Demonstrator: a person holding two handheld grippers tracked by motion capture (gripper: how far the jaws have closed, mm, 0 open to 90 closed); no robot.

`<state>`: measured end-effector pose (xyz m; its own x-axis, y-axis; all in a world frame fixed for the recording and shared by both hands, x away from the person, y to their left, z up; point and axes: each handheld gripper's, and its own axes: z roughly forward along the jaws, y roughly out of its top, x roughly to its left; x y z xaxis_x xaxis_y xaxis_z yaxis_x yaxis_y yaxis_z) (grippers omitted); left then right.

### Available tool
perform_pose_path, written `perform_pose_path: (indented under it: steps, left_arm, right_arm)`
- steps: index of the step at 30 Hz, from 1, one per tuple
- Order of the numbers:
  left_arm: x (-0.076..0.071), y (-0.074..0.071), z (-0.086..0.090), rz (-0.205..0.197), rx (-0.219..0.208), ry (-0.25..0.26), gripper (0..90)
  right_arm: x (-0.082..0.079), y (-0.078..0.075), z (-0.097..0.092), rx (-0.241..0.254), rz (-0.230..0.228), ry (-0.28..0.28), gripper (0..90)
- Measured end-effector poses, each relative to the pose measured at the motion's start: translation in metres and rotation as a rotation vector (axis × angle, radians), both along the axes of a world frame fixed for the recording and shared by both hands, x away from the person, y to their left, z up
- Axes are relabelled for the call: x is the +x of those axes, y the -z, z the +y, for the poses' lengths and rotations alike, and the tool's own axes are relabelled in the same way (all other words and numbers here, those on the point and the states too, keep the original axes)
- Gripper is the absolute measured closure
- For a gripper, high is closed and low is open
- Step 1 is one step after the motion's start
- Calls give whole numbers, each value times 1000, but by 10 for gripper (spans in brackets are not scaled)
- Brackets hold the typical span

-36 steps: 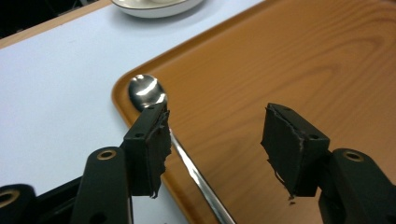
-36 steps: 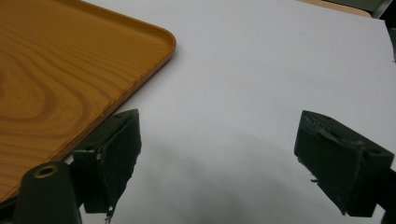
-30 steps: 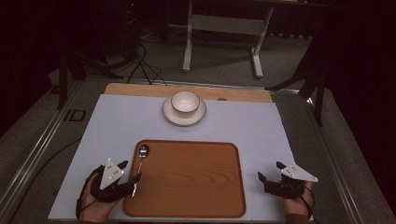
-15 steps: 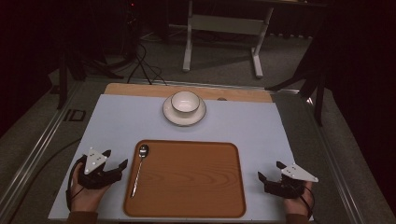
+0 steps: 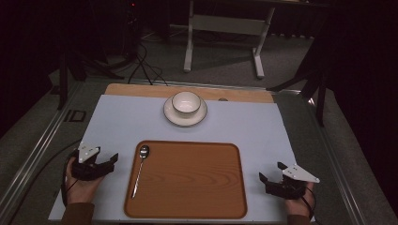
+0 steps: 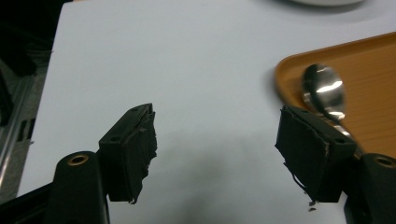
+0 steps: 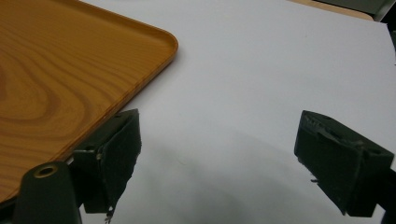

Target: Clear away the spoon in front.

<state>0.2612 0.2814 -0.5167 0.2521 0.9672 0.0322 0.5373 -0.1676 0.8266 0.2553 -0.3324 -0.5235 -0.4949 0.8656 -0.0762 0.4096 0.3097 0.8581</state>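
The spoon (image 5: 140, 168) lies along the left edge of the tray (image 5: 197, 187), the bowl (image 5: 186, 103) far behind on its saucer. The left gripper (image 5: 101, 164) and right gripper (image 5: 271, 180) rest wide open and empty either side; any next reach should probably come in low and square.

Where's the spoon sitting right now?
The spoon lies along the left edge of the wooden tray in the high view, just right of the left gripper.

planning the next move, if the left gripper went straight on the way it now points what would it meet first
Probably the wooden tray. In the high view the left gripper, jaws open, points toward the tray's left rim, where the spoon lies just inside. Its own view aims more over bare mat, so the heading is uncertain.
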Motion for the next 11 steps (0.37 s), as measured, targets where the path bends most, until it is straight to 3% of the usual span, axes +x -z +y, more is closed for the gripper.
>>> perform_pose_path:
  steps: [11]
  left_arm:
    - [16, 14, 6, 51, 15, -52, 264]
  right_arm:
    - [1, 1, 0, -3, 6, 0, 146]
